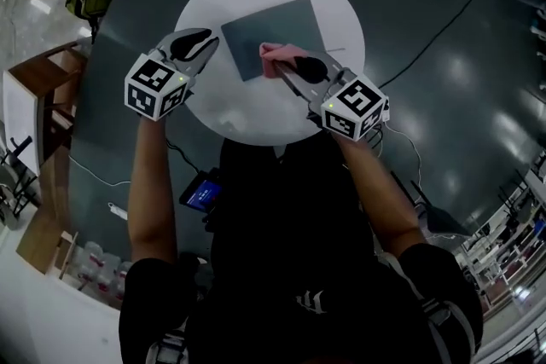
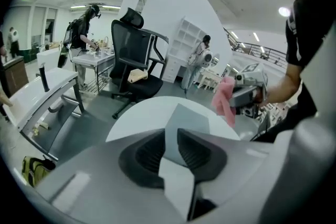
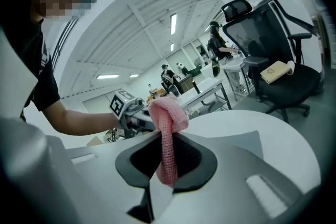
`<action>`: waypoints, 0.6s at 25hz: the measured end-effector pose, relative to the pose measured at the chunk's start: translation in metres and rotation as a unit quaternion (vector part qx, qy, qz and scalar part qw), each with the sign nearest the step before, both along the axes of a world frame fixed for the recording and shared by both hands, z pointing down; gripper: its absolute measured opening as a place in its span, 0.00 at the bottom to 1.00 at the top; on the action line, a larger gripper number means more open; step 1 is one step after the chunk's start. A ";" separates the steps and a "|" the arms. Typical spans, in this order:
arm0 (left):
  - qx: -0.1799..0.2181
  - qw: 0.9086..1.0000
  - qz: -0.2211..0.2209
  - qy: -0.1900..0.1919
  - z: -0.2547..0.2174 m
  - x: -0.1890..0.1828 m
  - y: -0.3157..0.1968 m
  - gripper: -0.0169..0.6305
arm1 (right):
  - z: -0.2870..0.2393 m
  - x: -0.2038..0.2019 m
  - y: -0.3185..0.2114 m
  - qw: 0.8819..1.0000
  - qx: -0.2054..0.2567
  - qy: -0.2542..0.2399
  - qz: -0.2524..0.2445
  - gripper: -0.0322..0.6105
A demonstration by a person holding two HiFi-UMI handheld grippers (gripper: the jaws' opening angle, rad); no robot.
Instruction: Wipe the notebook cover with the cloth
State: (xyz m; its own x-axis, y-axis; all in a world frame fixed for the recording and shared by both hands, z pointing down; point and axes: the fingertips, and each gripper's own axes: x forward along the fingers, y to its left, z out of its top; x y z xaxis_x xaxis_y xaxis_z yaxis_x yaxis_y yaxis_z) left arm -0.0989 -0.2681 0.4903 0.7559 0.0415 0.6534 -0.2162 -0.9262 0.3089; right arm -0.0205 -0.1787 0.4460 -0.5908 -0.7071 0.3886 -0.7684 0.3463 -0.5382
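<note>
Softness helps: the pink knitted cloth point(image 1: 275, 58) looks light and floppy, pinched tight in the right gripper point(image 1: 290, 69) over the flat grey notebook point(image 1: 269, 30) on the round white table point(image 1: 247, 111). That thin notebook may slide; the left gripper point(image 1: 203, 45), jaws slightly apart and empty, could press its edge.

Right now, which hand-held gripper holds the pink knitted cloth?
The right hand-held gripper, shut on the pink knitted cloth; the left hand-held gripper is open, empty.

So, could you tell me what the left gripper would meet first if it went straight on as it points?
Most likely the notebook: the left gripper, jaws apart and empty, points across a strip of table at its near edge. Height is unclear, so it might touch the table first.
</note>
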 end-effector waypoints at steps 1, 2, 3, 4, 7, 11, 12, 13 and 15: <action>-0.002 1.000 0.006 -0.001 0.009 0.002 0.000 0.14 | 0.010 -0.009 0.000 1.000 -0.006 0.008 -0.011 0.10; -0.003 1.000 0.013 -0.002 0.019 0.003 -0.001 0.14 | 0.022 -0.018 -0.002 1.000 -0.012 0.014 -0.021 0.10; -0.002 1.000 0.022 -0.003 0.030 0.005 -0.003 0.14 | 0.034 -0.026 -0.005 0.999 -0.017 0.019 -0.031 0.10; -0.001 1.000 0.029 -0.006 0.040 0.006 -0.007 0.14 | 0.046 -0.034 -0.009 0.999 -0.023 0.024 -0.040 0.10; -0.001 0.999 0.033 -0.010 0.064 0.002 -0.015 0.14 | 0.074 -0.063 -0.014 0.996 -0.044 0.045 -0.068 0.10; -0.020 0.999 0.029 0.001 0.083 0.011 -0.020 0.14 | 0.107 -0.080 -0.009 0.989 -0.068 0.091 -0.097 0.10; -0.023 0.999 0.034 0.000 0.087 0.015 -0.018 0.14 | 0.114 -0.080 -0.007 0.988 -0.072 0.098 -0.098 0.10; -0.024 0.999 0.039 -0.003 0.091 0.019 -0.016 0.14 | 0.119 -0.081 -0.005 0.987 -0.076 0.104 -0.099 0.10; -0.020 0.999 0.046 -0.010 0.096 0.025 -0.014 0.13 | 0.129 -0.083 -0.001 0.984 -0.083 0.121 -0.103 0.10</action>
